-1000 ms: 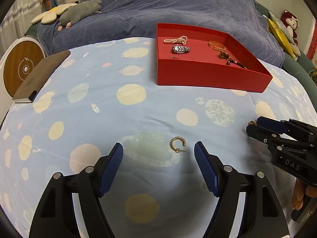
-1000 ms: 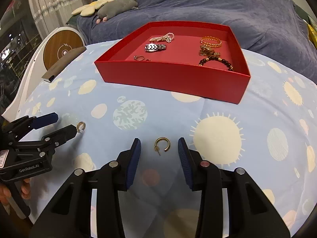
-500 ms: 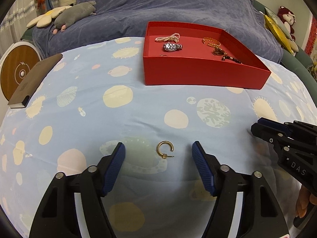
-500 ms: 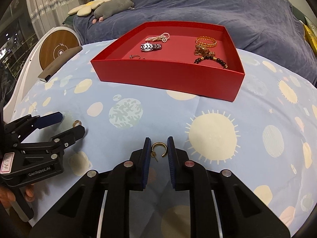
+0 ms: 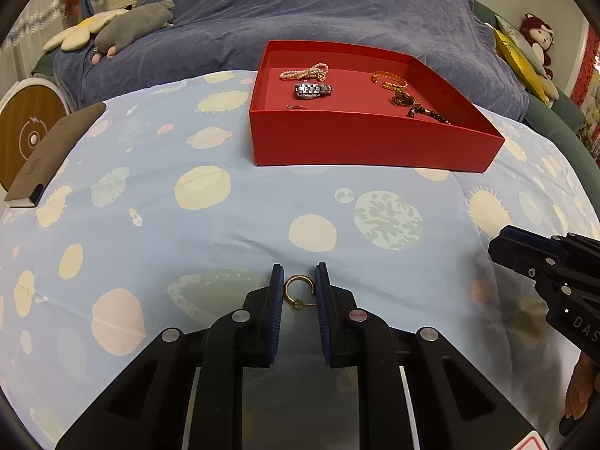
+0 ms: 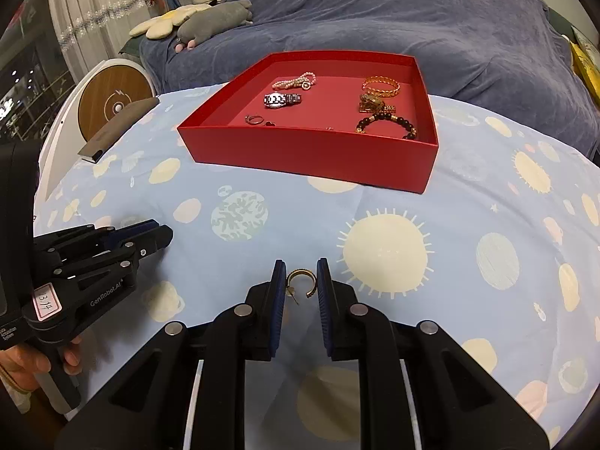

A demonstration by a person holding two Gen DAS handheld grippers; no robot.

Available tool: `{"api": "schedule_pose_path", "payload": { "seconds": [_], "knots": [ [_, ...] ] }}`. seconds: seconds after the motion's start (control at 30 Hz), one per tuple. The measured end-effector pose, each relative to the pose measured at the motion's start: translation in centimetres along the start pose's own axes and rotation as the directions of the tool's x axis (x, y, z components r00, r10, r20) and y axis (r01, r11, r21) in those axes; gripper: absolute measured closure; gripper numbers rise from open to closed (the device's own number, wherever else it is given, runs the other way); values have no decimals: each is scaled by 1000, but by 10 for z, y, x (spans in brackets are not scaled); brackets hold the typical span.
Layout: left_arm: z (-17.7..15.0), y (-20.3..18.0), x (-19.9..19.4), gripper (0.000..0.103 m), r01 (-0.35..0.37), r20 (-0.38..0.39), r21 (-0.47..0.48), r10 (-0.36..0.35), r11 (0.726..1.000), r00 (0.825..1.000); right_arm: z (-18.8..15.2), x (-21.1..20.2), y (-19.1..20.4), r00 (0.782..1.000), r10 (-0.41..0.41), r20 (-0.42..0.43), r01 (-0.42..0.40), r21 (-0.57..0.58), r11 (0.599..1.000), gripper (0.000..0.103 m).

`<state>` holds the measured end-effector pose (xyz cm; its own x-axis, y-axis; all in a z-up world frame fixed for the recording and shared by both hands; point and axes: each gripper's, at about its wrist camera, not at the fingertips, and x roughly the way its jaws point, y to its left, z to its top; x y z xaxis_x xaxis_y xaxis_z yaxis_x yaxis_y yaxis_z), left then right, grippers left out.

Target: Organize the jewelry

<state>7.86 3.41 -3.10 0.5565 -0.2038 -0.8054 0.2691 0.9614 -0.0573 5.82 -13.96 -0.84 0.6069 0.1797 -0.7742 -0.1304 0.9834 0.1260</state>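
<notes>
A red tray [image 5: 367, 150] stands on the blue patterned cloth and holds a pearl bracelet [image 5: 305, 72], a silver watch [image 5: 312, 90], gold bracelets [image 5: 390, 79] and a dark bead bracelet [image 5: 429, 112]. My left gripper [image 5: 299, 287] is shut on a gold hoop earring [image 5: 299, 289] just above the cloth. My right gripper [image 6: 301, 281] is shut on a second gold hoop earring [image 6: 302, 282]. The tray also shows in the right wrist view [image 6: 311, 152]. Each gripper appears at the edge of the other's view: the right one [image 5: 551, 273], the left one [image 6: 112, 247].
A dark flat case [image 5: 52, 150] lies at the cloth's left edge beside a round wooden disc [image 5: 26, 135]. A purple blanket [image 5: 318, 11] with plush toys [image 5: 131, 26] lies behind the tray. Stuffed toys [image 5: 536, 37] sit at far right.
Both grippers have closed from open onto their hoop earrings, the right one first, then the left. Both have moved forward slightly toward the tray.
</notes>
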Motion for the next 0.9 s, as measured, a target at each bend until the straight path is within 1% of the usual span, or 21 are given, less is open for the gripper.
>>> {"api": "schedule_pose_path", "payload": {
  "seconds": [0.13,0.27,0.4,0.47,0.53,0.6,0.63,0.77,0.8,0.83,0.9],
  "knots": [
    [1,0,-2,89,33,-3,-16,-33,999,999,1,-2,-1,1000,1,3,-1,4,1000,87],
    [5,-4,-11,89,50,14,-18,-50,999,999,2,-5,0,1000,10,9,-10,6,1000,87],
    [20,-10,-27,89,95,44,-25,-94,995,995,10,-20,1,999,34,36,-34,5,999,87],
    [34,-17,-37,89,101,85,-4,-101,995,991,22,-29,-1,997,40,61,-40,-2,999,87],
    [54,-21,-45,89,113,121,6,-113,994,986,42,-37,-6,995,46,91,-47,11,999,87],
    [75,-23,-45,89,123,139,10,-123,992,983,66,-38,-13,992,48,117,-51,26,998,87],
    [87,-25,-42,89,133,142,12,-134,991,981,80,-37,-15,991,42,127,-45,25,999,87],
    [129,-30,-16,89,94,161,29,-97,995,982,123,-14,-22,991,36,126,-41,39,998,87],
    [138,-30,-6,89,96,153,24,-99,995,983,131,-4,-24,992,35,121,-41,50,998,87],
    [146,-30,5,89,114,141,19,-115,993,983,136,5,-27,993,32,115,-39,63,997,87],
    [157,-29,28,89,118,117,-6,-117,993,986,143,28,-34,995,45,87,-54,99,994,87]
  ]
}}
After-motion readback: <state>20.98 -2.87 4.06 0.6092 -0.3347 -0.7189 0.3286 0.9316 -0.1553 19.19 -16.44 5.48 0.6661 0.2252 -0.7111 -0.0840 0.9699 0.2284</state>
